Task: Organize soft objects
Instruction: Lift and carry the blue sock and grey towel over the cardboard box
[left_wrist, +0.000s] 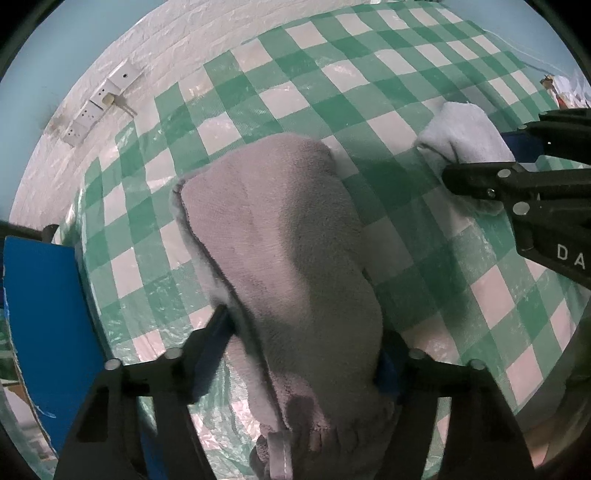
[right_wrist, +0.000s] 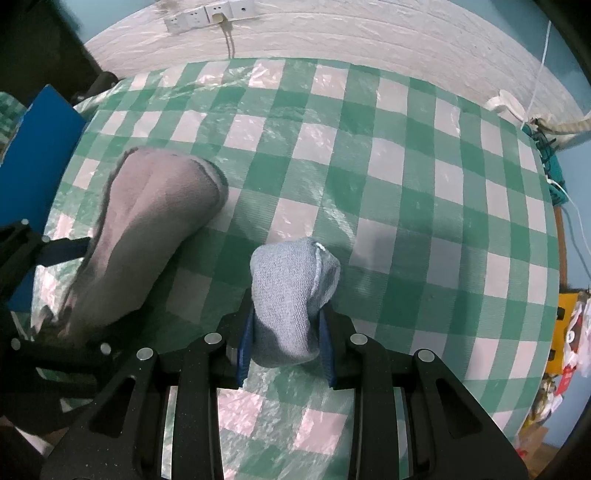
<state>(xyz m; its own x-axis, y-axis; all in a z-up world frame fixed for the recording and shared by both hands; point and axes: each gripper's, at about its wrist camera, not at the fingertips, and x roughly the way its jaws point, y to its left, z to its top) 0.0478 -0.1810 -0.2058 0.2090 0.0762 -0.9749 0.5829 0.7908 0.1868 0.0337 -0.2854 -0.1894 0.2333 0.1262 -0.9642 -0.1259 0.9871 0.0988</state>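
Green-and-white checked tablecloth (right_wrist: 406, 192) under a clear plastic film covers the work surface, with a white textured wall (right_wrist: 369, 37) and a row of wall sockets (right_wrist: 210, 13) beyond.

The left gripper (left_wrist: 299, 354) is closed on a grey plush towel (left_wrist: 288, 236), which runs forward from between its fingers and drapes onto the cloth ahead. The right gripper (right_wrist: 286, 332) is clamped on a smaller light-blue cloth (right_wrist: 291, 291), bunched upright between its blue pads (right_wrist: 245, 341). The grey towel lies to the right gripper's left, apart from the blue cloth.

Risks, as judged:
- The grey towel is held at one end only, so its free length may drag on the film and unfold or slip out.
- The bunched blue cloth may sag loose, since little of it sits between the pads.
- Both grippers work close together and could collide.

Legible writing: white letters "DA" on the right gripper's body, seen in the left wrist view; the remainder is cut off. No other label is readable.
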